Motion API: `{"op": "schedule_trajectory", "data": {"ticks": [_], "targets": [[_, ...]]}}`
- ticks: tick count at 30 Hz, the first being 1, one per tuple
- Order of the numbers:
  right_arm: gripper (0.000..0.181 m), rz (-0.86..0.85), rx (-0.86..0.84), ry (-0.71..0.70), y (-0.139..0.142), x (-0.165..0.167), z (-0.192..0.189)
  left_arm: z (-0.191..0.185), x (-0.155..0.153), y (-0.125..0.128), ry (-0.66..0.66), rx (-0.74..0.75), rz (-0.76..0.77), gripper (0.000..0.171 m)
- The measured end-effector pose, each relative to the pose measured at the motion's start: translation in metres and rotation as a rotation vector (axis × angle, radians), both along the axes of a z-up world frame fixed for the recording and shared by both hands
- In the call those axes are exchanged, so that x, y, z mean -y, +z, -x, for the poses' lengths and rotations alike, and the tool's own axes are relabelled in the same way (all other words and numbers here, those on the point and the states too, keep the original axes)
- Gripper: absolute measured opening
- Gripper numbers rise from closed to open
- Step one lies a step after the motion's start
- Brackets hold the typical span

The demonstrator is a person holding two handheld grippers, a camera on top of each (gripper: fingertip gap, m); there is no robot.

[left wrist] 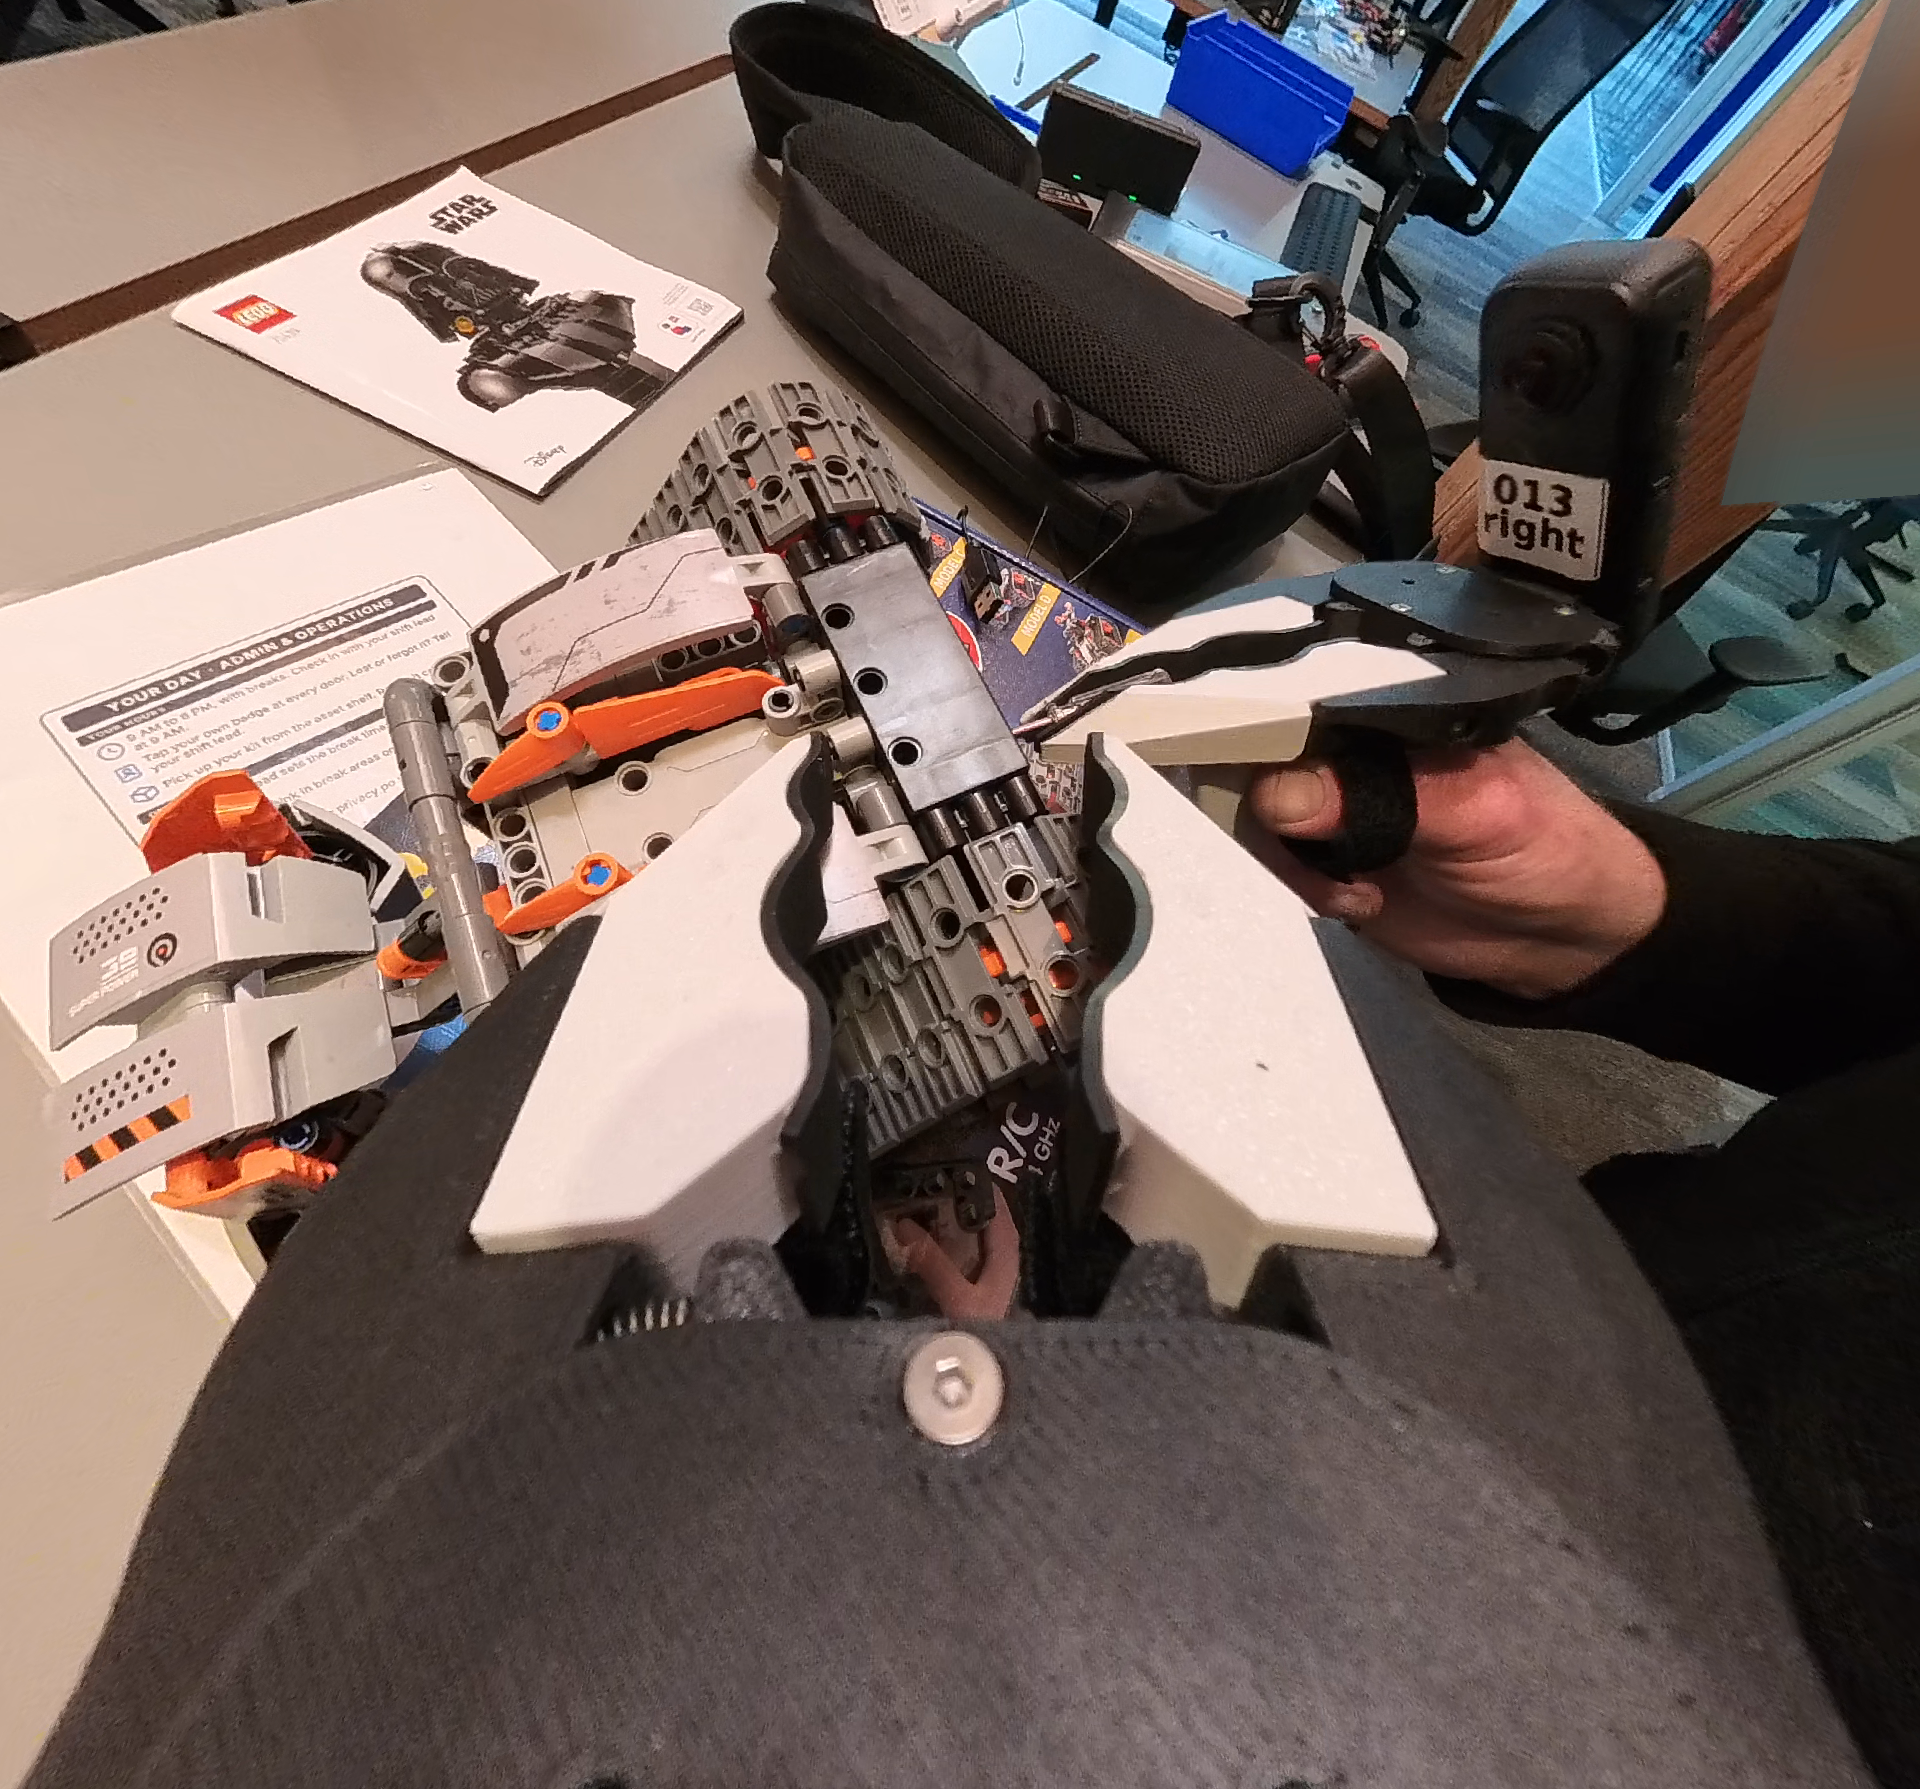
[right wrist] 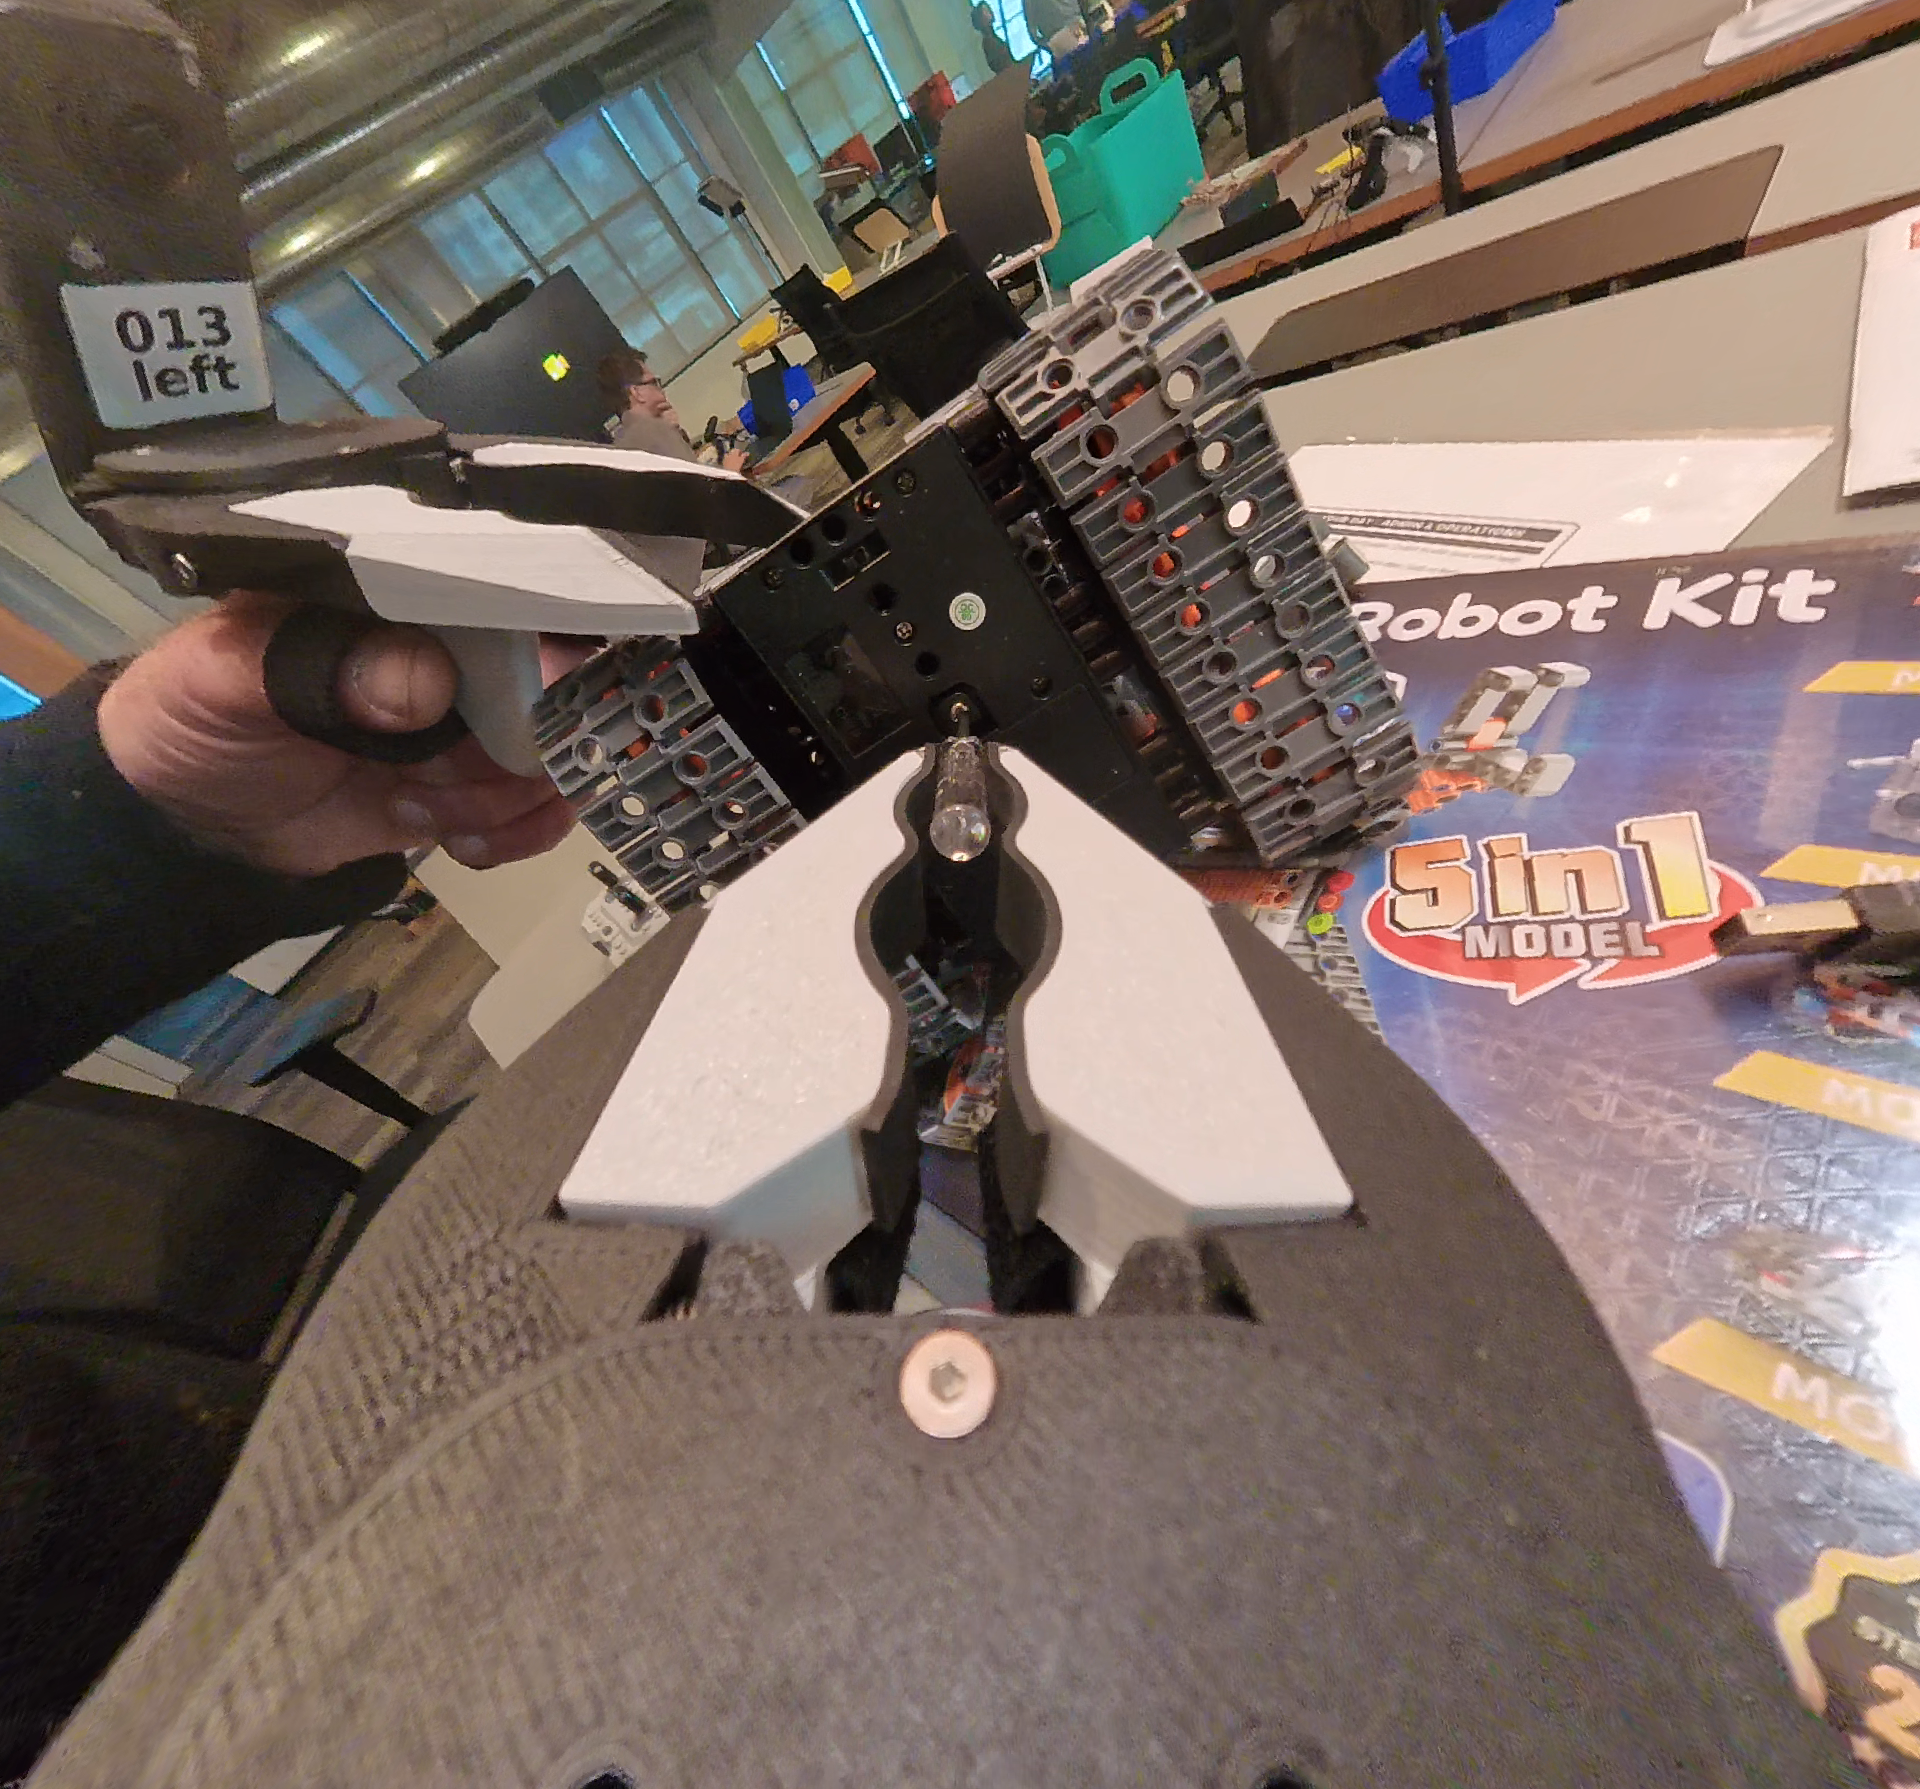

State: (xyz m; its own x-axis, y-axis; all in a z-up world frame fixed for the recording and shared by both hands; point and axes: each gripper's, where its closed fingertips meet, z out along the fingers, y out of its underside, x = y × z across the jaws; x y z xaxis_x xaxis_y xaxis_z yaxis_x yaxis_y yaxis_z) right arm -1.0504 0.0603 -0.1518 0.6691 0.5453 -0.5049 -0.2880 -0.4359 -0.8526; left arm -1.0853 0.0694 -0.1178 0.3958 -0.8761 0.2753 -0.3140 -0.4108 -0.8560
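Note:
A toy tracked robot (left wrist: 904, 659), with grey tracks, a black box body and orange and grey panels, is tilted up off a blue kit box. My left gripper (left wrist: 961, 773) is shut on the robot's body between its tracks; it also shows in the right wrist view (right wrist: 743, 565), clamped on the black box (right wrist: 894, 596). My right gripper (right wrist: 961, 768) is shut on a small clear-handled screwdriver (right wrist: 958, 804). The screwdriver's tip touches a screw on the black box. In the left wrist view the right gripper (left wrist: 1044, 723) comes in from the right against the black box.
A white booklet (left wrist: 468, 316), a printed sheet (left wrist: 208, 659) and a long black bag (left wrist: 1018, 305) lie on the grey table. The blue kit box (right wrist: 1610, 1064) lies under the robot, with a USB plug (right wrist: 1787, 924) on it. Chairs, bins and people are farther back. The grippers' ends are close to 6 cm from one another. The USB plug (right wrist: 1787, 924) lies around 12 cm away from my right fingertips.

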Motion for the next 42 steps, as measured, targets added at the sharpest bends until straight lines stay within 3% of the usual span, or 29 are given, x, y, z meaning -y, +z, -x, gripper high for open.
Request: {"op": "schedule_trajectory", "data": {"ticks": [10, 15, 17, 29, 37, 42], "targets": [[0.004, 0.069, -0.044, -0.009, -0.0002, 0.0001, 0.0019, 0.0001, -0.0001, 0.0002, -0.002, 0.006, 0.004, 0.046], [0.004, 0.179, -0.207, 0.022, -0.0011, -0.0006, 0.0015, 0.0, -0.0001, 0.0004, 0.002, 0.016, 0.01, 0.046], [0.004, 0.152, -0.165, 0.023, -0.0019, -0.0004, 0.003, 0.0001, -0.0009, 0.0004, 0.005, 0.016, 0.009, 0.046], [0.003, -0.307, 0.453, 0.226, -0.004, 0.0004, 0.0037, 0.0013, -0.0008, 0.0004, -0.004, 0.018, 0.013, 0.045], [0.004, -0.976, 1.311, 0.319, -0.0017, 0.0001, 0.0048, 0.002, -0.0013, -0.0001, -0.01, 0.011, 0.012, 0.045], [0.004, -1.206, 1.462, 0.491, 0.0006, -0.0013, 0.0024, 0.0025, -0.0007, 0.0002, -0.017, 0.006, 0.007, 0.045]]}}
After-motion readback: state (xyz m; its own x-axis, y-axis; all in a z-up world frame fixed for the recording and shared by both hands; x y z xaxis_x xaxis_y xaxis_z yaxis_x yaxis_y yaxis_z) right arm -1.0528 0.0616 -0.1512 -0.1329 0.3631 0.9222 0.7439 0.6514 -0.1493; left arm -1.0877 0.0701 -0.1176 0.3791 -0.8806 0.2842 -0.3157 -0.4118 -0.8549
